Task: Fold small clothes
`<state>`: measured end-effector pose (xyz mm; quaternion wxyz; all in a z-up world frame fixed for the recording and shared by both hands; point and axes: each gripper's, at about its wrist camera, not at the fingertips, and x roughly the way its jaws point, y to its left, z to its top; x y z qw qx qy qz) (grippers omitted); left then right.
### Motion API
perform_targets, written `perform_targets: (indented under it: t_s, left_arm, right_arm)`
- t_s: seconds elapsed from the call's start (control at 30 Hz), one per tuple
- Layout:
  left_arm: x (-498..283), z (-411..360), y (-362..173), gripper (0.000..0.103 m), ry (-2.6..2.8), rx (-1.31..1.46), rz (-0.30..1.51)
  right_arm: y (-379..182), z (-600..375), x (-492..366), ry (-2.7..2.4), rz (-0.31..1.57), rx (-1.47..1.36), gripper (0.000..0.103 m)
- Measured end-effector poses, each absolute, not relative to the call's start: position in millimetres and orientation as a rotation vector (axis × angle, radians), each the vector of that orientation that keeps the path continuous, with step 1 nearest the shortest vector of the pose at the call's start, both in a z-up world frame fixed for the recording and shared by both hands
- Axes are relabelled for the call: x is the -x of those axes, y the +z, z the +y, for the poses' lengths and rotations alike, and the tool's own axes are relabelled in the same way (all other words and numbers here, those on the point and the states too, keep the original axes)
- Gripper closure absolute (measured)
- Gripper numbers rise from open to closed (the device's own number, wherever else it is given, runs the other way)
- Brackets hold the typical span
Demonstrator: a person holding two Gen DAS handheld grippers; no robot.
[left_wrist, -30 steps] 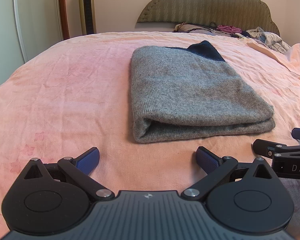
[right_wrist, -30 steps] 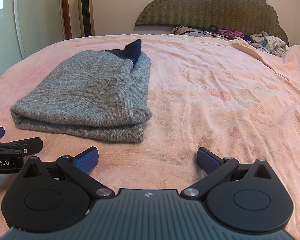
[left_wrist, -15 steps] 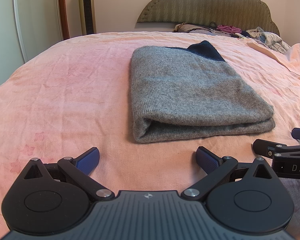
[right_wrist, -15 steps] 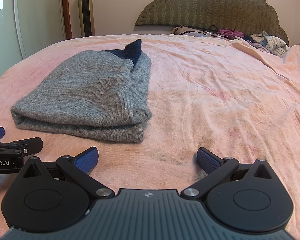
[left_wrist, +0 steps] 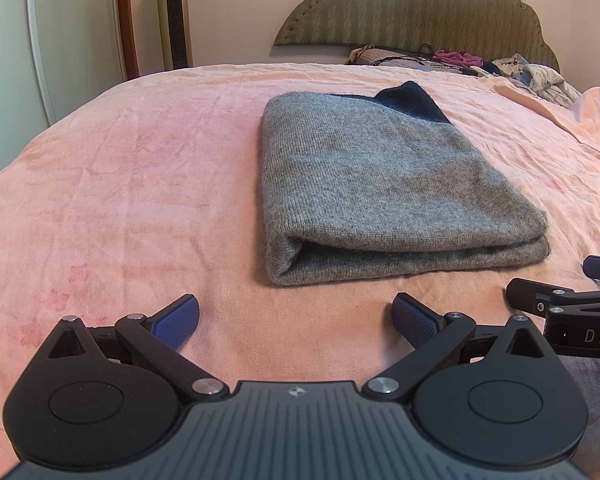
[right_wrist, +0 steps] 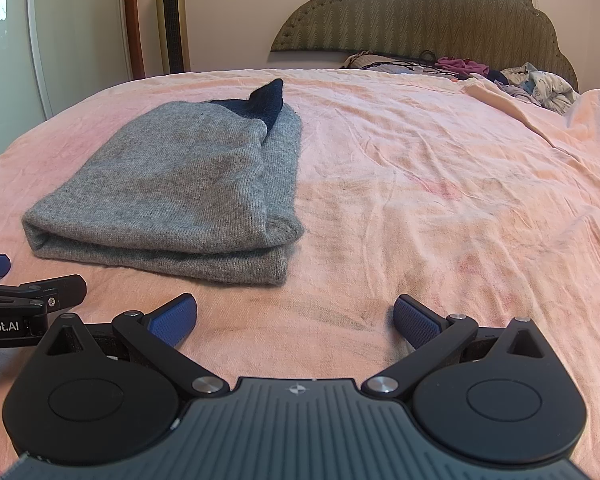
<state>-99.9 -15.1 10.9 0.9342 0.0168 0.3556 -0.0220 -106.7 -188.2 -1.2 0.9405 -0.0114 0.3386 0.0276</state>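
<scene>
A grey knit garment [left_wrist: 384, 188] lies folded flat on the pink bedsheet [left_wrist: 132, 184], with a dark navy part [left_wrist: 410, 100] sticking out at its far end. It also shows in the right wrist view [right_wrist: 180, 196], to the left. My left gripper [left_wrist: 296, 320] is open and empty, just short of the garment's near folded edge. My right gripper [right_wrist: 296, 318] is open and empty, near the garment's near right corner. Each gripper shows at the edge of the other's view: the right one [left_wrist: 564, 300] and the left one [right_wrist: 28, 292].
A pile of loose clothes [left_wrist: 500, 66] lies at the head of the bed under the padded headboard [left_wrist: 420, 4]. A tall gold tower fan [left_wrist: 174, 12] and a white cabinet [left_wrist: 72, 32] stand beyond the bed's left side. The sheet bunches at the right [right_wrist: 572, 112].
</scene>
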Motion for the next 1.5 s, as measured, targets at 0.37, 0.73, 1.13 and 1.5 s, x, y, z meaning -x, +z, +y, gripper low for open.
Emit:
perform_targets:
  t_s: [0.37,0.73,1.13,1.5]
  left_arm:
    - [99.9,-14.6,11.7,0.000,-0.045,-0.027,0.727]
    - [98.5,-14.5,13.4,0.000,-0.035,-0.007,0.732]
    - [93.6,-18.0,15.4,0.000,-0.021,-0.019,0.781]
    - [97.7,-15.9,13.9,0.000,-0.020,-0.015,0.763]
  right_arm:
    - [-1.2,-188.1,106.7,0.056,0.691,0.023,0.000]
    - [-1.2,-187.8,106.8,0.056,0.691,0.023,0.000]
    - [-1.4,-187.9,106.7,0.056,0.691,0.023,0.000]
    - [-1.7,-188.0,106.5,0.056,0.691,0.024,0.000]
